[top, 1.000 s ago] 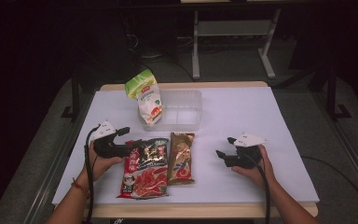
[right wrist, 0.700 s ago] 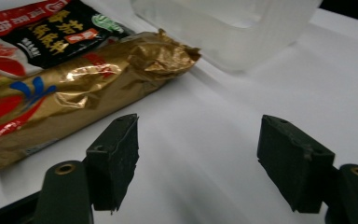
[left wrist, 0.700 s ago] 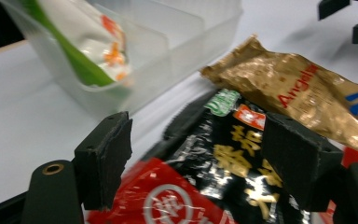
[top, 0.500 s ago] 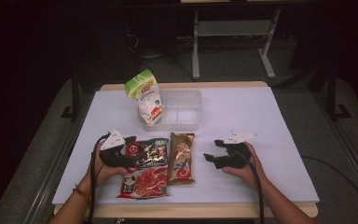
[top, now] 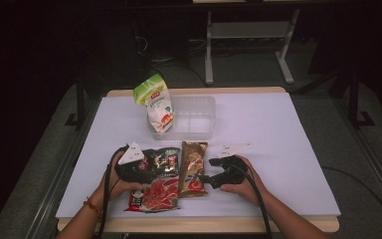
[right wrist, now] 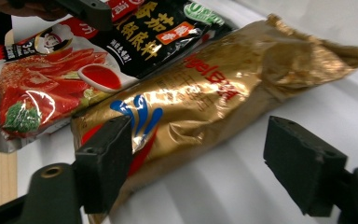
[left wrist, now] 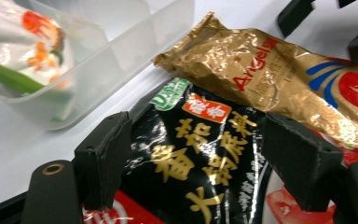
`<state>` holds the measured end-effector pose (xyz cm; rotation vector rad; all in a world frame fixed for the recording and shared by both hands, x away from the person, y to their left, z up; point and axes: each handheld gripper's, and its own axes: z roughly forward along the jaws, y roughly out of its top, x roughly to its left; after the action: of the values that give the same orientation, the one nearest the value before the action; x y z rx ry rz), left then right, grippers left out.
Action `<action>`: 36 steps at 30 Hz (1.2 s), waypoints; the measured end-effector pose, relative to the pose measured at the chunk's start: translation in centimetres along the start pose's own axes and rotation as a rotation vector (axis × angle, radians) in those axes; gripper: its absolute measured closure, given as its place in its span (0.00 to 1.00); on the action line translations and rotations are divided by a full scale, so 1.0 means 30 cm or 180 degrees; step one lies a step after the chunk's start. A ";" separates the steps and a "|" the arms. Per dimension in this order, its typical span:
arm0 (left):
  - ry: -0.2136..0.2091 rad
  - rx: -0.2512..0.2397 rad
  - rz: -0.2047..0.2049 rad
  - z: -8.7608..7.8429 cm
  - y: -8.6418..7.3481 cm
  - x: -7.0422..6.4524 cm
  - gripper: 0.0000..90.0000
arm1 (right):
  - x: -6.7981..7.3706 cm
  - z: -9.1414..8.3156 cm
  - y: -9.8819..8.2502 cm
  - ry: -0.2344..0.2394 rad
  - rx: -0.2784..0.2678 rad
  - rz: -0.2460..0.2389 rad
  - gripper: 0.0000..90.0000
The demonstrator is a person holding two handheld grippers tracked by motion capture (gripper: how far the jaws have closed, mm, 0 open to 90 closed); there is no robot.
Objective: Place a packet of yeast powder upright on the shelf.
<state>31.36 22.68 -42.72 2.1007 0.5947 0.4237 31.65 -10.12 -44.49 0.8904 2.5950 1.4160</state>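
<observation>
Flanking gold foil packet (top: 192, 168): left gripper (top: 151, 175) gapes over black-red sauce pouch (top: 156, 180), right gripper (top: 204, 179) just opening; neither in clear plastic tray (top: 199, 117).

past the near packets i see a clear plastic tub (top: 199, 119) on the white table (top: 288, 149). a white and green bag (top: 158, 107) leans against the tub's left end, partly inside it. behind the tub, beyond the table, a grey metal stand (top: 248, 45) sits on the dark floor.
</observation>
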 end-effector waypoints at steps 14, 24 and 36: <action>-0.0123 0.0086 0.0117 0.023 0.027 -0.046 0.27 | 0.014 0.070 0.001 0.0247 0.0119 0.0128 0.52; -0.0373 0.0126 -0.0057 0.058 0.095 -0.088 0.27 | 0.048 0.042 -0.001 0.0187 0.0061 -0.0211 1.00; -0.0639 0.0367 -0.0247 0.160 0.131 -0.096 0.24 | 0.061 -0.017 -0.020 0.0243 0.0149 -0.0446 1.00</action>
<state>32.40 15.93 -42.30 2.1890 0.5915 0.1348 29.71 -9.82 -44.27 0.6563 2.6958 1.3845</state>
